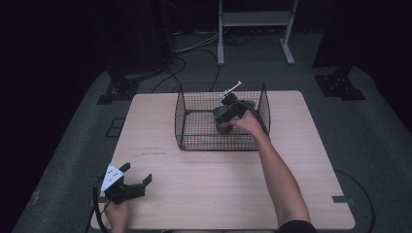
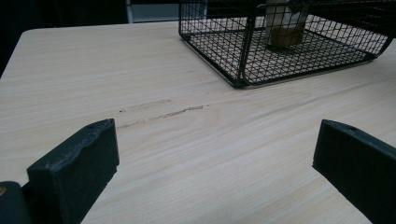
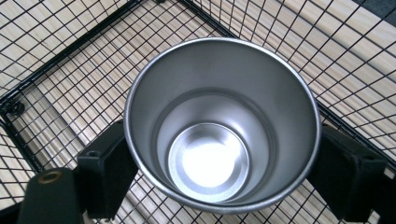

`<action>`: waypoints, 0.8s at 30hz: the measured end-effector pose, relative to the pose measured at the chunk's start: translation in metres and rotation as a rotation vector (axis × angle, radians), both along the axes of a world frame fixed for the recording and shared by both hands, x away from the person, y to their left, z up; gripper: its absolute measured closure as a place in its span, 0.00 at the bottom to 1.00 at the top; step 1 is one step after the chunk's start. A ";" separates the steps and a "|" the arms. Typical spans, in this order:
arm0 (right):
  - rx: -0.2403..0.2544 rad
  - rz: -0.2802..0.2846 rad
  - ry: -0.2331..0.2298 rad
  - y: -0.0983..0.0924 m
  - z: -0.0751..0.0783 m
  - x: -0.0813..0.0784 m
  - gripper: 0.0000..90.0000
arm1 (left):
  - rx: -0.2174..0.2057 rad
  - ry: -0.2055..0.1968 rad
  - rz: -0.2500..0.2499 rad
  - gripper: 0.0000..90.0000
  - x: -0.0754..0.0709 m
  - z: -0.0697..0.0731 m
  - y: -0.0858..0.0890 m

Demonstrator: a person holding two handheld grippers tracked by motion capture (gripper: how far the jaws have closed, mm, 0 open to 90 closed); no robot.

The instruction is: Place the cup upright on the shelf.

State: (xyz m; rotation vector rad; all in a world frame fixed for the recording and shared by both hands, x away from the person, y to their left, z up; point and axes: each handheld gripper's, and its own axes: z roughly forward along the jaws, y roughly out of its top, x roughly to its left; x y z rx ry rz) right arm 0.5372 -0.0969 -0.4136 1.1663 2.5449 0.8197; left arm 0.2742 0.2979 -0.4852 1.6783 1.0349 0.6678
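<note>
Evidently the right hand-held gripper point(image 1: 228, 112) was inside the wire basket point(image 1: 184, 116), its two jaws set either side of a steel cup point(image 3: 223, 126) just below the rim, which was the sensible place to take a tapered vessel: the flare above the jaws would stop it slipping down. In the right gripper view the jaws sat against the cup's wall on both flanks, so I judged the cup to be clasped rather than merely bracketed. The cup stood upright, mouth up and empty, over the mesh floor toward the basket's right half; whether its base rested on the mesh or was lifted clear of it could not be told. The forearm came in over the basket's near wall, since the open top was the only way in. The left hand-held gripper point(image 1: 127, 187) lay low at the near left corner of the bench point(image 1: 291, 194), well apart from the basket, its jaws spread wide with nothing between them, probably parked there to keep the way clear. A faint scuff point(image 2: 161, 111) marked the bench ahead of it.
</note>
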 end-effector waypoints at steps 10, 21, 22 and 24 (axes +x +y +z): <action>-0.034 0.015 0.000 0.000 0.002 -0.003 0.14 | -0.002 -0.001 0.001 0.00 0.000 0.000 0.000; -0.056 0.030 -0.004 0.001 0.004 -0.006 0.14 | -0.005 0.000 0.004 0.00 0.000 0.000 0.000; -0.056 0.032 -0.004 0.001 0.004 -0.007 0.14 | -0.007 0.000 0.005 0.00 0.000 0.000 0.000; -0.053 0.035 0.000 0.002 0.004 -0.007 0.14 | -0.007 0.000 0.006 0.00 0.001 0.000 0.000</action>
